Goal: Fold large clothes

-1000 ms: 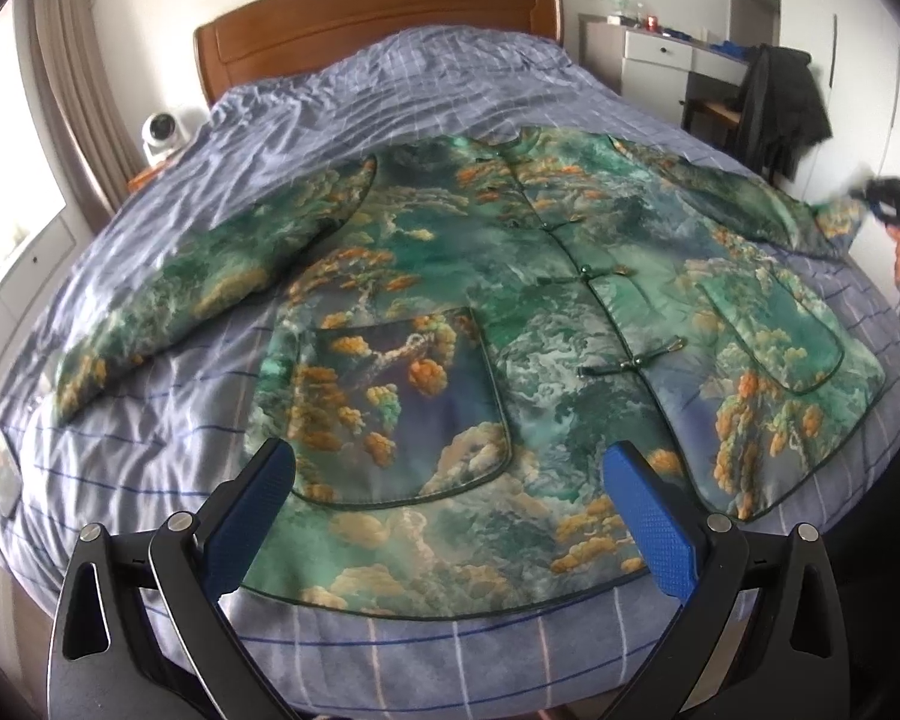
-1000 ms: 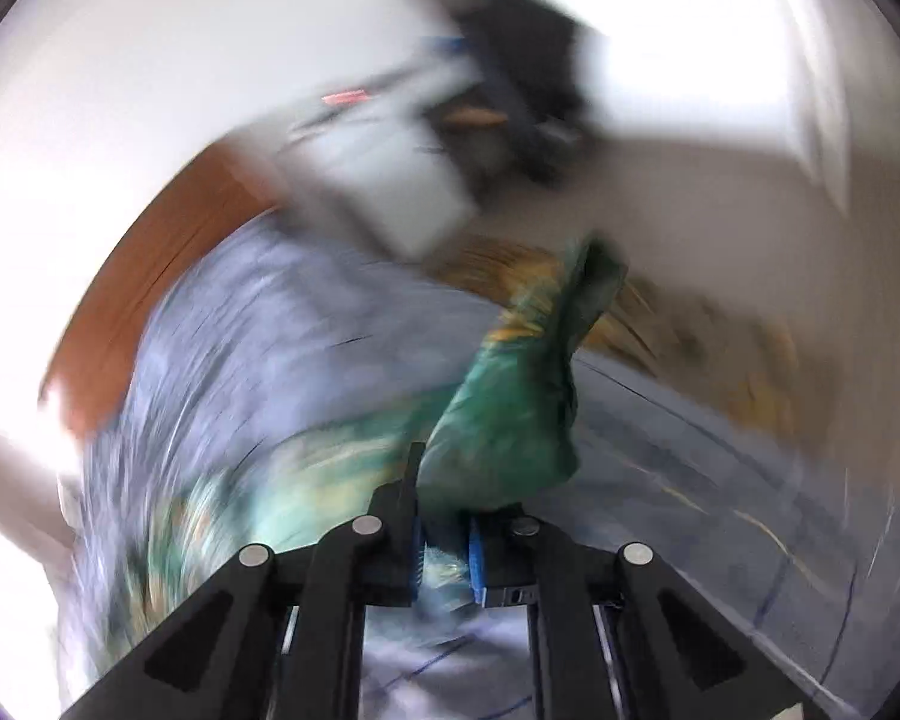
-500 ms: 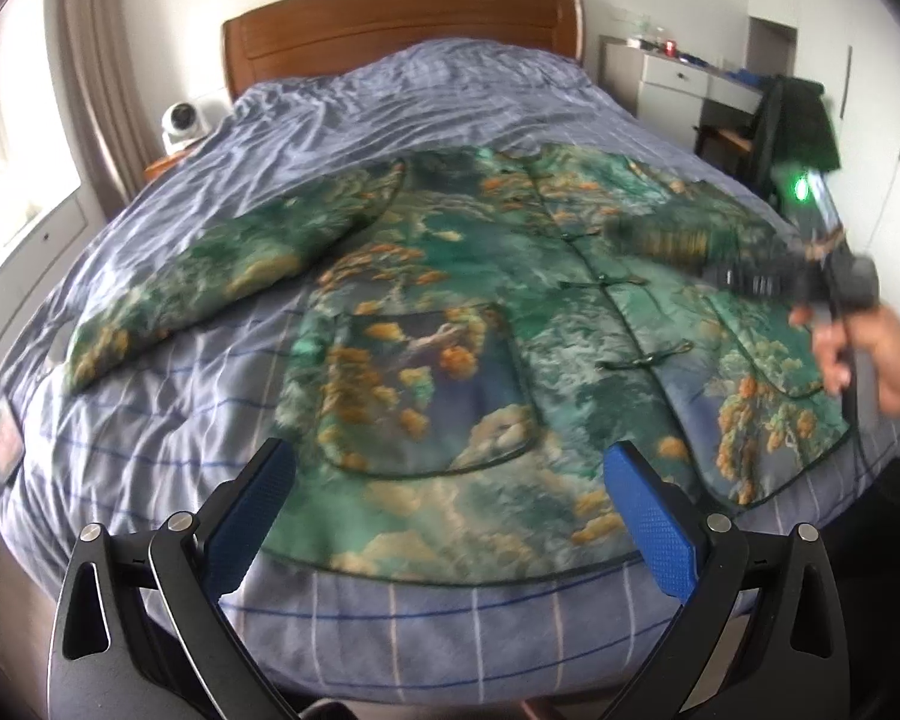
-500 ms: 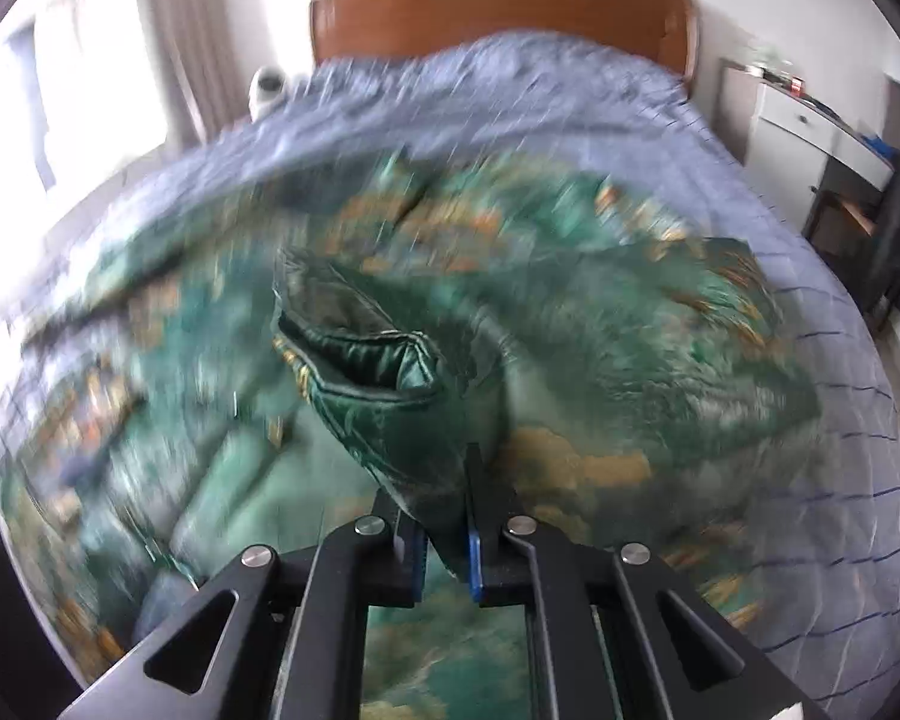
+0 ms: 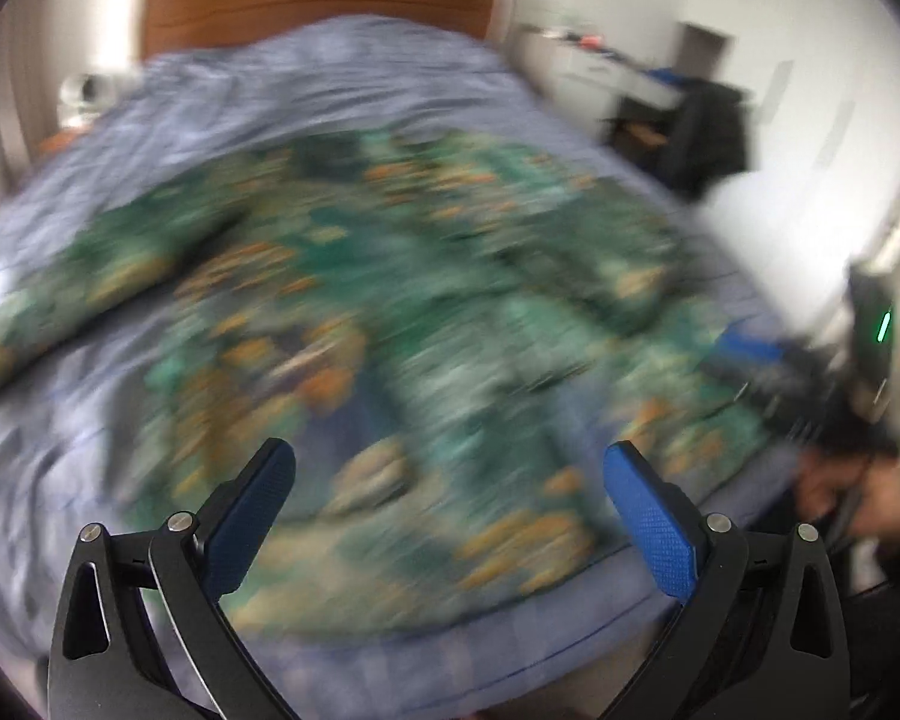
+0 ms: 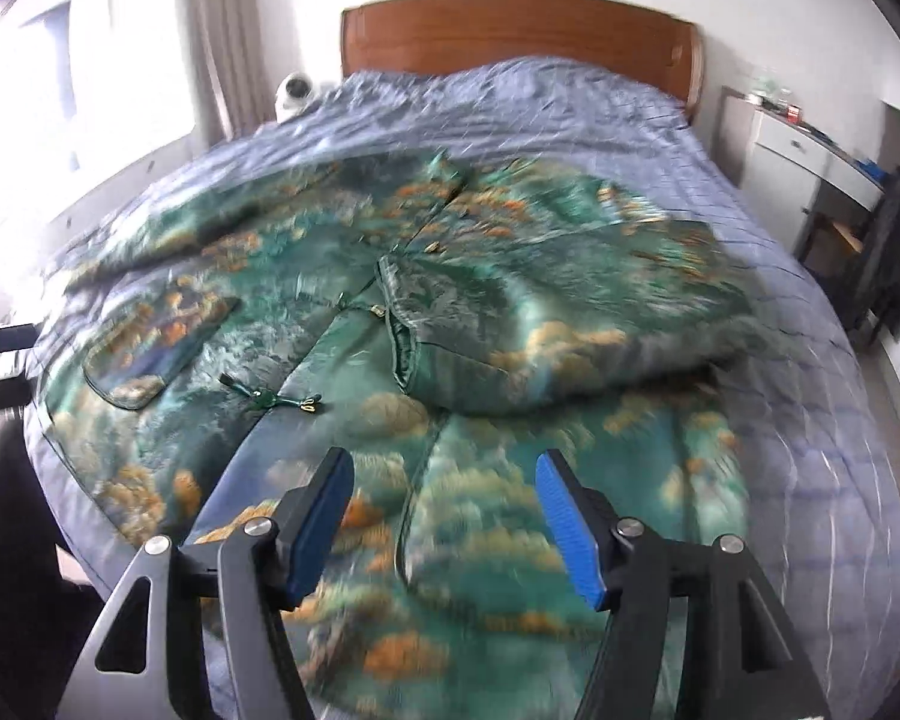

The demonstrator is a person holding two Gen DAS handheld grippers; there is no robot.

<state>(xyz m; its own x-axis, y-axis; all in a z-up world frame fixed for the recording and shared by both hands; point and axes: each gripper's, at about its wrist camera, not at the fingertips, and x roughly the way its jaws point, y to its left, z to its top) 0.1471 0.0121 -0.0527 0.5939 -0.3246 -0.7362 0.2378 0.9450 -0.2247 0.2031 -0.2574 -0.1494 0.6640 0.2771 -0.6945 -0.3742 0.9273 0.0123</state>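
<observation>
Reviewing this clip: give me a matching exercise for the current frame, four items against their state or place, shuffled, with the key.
Items:
1. right gripper
2. jacket's right sleeve
3. jacket's left sleeve
4. wooden headboard

States:
A. stretched out flat on the bed
B. open, holding nothing
C. folded across the jacket's front
D. standing at the far end of the bed

Pairs: 1-B, 2-C, 3-A, 4-D
</observation>
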